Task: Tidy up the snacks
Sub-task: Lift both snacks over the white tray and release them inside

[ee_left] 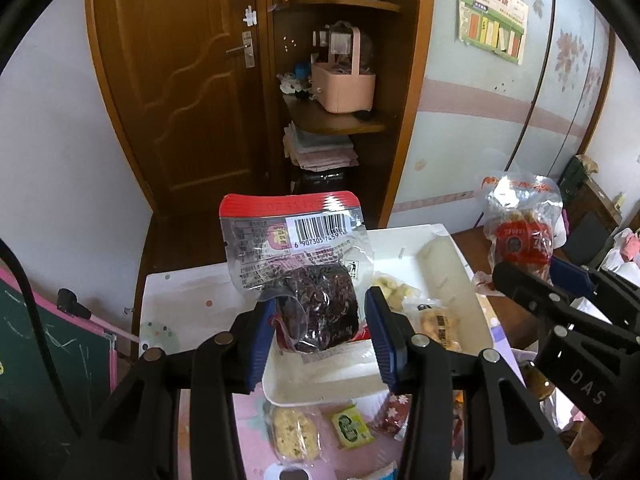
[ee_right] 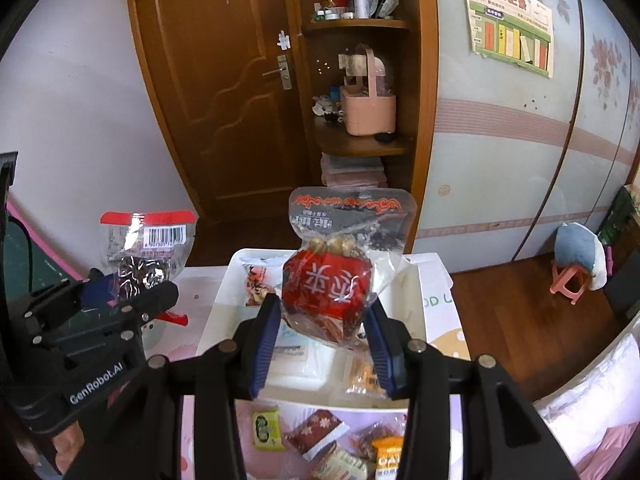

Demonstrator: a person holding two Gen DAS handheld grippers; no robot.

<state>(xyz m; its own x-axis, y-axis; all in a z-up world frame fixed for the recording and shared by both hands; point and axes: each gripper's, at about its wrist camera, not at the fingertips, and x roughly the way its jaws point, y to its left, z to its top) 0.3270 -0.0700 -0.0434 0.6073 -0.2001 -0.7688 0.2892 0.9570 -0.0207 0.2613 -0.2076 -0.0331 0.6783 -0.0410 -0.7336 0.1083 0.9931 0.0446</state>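
Your left gripper (ee_left: 320, 334) is clamped on a dark packet (ee_left: 304, 264) with a red top strip, held upright above the near end of the white tray (ee_left: 436, 248). Your right gripper (ee_right: 322, 338) grips a clear packet with a red block (ee_right: 332, 280), also upright, over the tray's middle. Both packets stand with their long axis up, and the tray lies straight below, so lowering is the likely move. Several packets already lie in the tray, with a green sachet (ee_left: 352, 428) and a biscuit pack (ee_left: 294, 438) loose on the bench (ee_left: 180, 292) in front of it.
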